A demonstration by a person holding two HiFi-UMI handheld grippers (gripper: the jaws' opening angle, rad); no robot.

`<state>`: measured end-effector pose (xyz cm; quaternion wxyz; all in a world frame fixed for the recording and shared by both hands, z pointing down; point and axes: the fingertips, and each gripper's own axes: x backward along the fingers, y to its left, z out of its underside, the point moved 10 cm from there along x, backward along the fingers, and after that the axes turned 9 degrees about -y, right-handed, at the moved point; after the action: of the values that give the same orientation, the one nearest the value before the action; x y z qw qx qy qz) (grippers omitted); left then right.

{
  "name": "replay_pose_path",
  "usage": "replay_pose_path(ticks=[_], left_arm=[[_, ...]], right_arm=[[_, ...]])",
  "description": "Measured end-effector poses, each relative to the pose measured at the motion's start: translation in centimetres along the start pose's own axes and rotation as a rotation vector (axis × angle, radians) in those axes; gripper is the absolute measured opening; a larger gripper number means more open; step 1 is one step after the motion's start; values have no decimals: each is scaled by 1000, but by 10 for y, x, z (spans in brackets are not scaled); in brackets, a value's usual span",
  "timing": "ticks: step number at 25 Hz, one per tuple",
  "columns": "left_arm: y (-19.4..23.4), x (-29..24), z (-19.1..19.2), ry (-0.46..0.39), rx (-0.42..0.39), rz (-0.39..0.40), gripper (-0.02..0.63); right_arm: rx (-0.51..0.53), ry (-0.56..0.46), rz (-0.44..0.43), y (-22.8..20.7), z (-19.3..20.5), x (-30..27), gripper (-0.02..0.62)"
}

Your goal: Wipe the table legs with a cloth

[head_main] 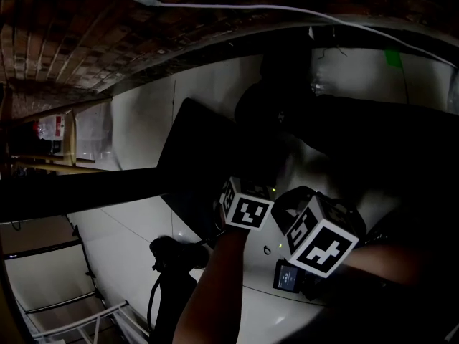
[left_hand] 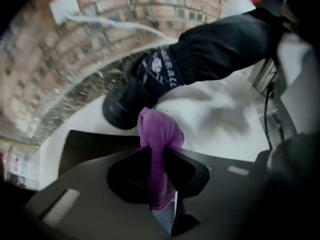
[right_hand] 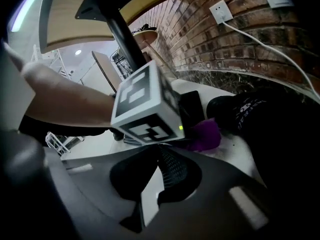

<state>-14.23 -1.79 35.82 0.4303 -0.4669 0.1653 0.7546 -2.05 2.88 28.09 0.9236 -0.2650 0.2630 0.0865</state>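
A purple cloth point(left_hand: 159, 154) is pinched between the jaws of my left gripper point(left_hand: 160, 156) and bunches up above them. The same cloth point(right_hand: 206, 136) shows in the right gripper view, just past the left gripper's marker cube point(right_hand: 145, 109). My right gripper point(right_hand: 157, 153) is shut with nothing between its jaws. It sits close behind the left one. The black table leg point(right_hand: 118, 28) rises to a mounting plate under the wooden tabletop. In the dim head view both cubes, left point(head_main: 247, 211) and right point(head_main: 323, 243), hang side by side over the white floor, near the table's dark flat base point(head_main: 197, 156).
A person's foot in a dark printed sock point(left_hand: 159, 76) rests on the floor just beyond the cloth. A brick wall point(left_hand: 45, 69) carries a socket and a white cable point(left_hand: 112, 23). A white metal rack point(head_main: 64, 314) stands at lower left.
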Motion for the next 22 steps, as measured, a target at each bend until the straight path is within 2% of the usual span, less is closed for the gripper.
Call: replay_pose_path(ticks=[2, 4, 6, 8, 10, 14, 22], left_arm=[[-1, 21, 13, -52, 13, -66, 83], [4, 46, 24, -109, 63, -133, 84], [12, 68, 39, -172, 163, -179, 84], [20, 86, 64, -196, 295, -221, 84], [29, 99, 94, -182, 405, -271, 84], [39, 121, 148, -166, 570, -364, 84], [48, 152, 193, -349, 890, -483, 84]], right_arm=[[-12, -12, 10, 1, -2, -1, 2], [-25, -27, 17, 3, -6, -2, 2], [-29, -37, 20, 5, -9, -2, 2], [-34, -39, 20, 7, -9, -3, 2], [-41, -37, 25, 9, -8, -5, 2], [-29, -43, 21, 20, -10, -9, 2], [8, -124, -39, 50, -33, -19, 2]])
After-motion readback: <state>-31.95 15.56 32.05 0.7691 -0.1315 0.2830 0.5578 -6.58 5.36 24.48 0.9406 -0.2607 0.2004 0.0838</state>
